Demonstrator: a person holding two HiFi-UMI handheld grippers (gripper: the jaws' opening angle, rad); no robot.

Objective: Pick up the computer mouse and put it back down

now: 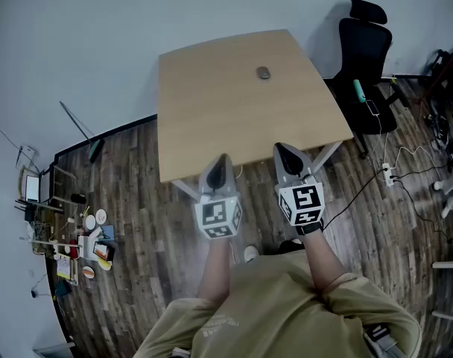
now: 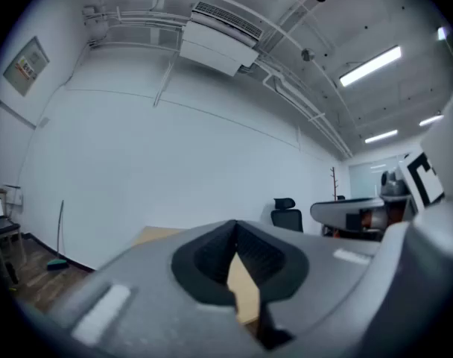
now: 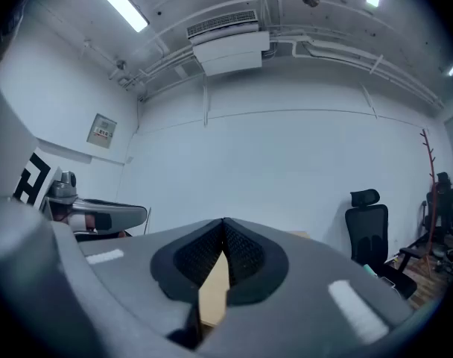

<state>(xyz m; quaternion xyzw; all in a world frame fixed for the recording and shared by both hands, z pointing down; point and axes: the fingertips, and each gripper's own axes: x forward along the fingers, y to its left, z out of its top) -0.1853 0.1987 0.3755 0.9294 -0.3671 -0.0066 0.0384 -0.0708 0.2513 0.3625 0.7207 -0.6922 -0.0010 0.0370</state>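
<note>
One computer mouse (image 1: pixel 264 72), small and dark, lies flat on the table (image 1: pixel 211 110) in the upper centre of the head view. It is near the far edge and right of the table's midline, but apart from every edge. One table, light wood, with bare top on all sides of the mouse; the widest open stretch runs from the mouse down-frame to the near edge. Two grippers, side by side below that edge at lower centre, well apart from the mouse. The left gripper (image 1: pixel 221 157) and right gripper (image 1: pixel 280 147) each have their tips reaching the near table edge in the picture, with a gap of floor (image 1: pixel 159 222) between them. In its own view the left gripper (image 2: pixel 235 226) has its jaws together, tips meeting, and only tabletop shows through the slit below. The right gripper (image 3: pixel 224 222) reads the same: jaws together, nothing held. One black office chair (image 1: pixel 364 47) stands just off the table's upper-right corner. One power strip (image 1: pixel 390 174) with cables lies on the floor at right. A cluster of small items (image 1: pixel 77 237) sits along the left wall, well clear of the table.
</note>
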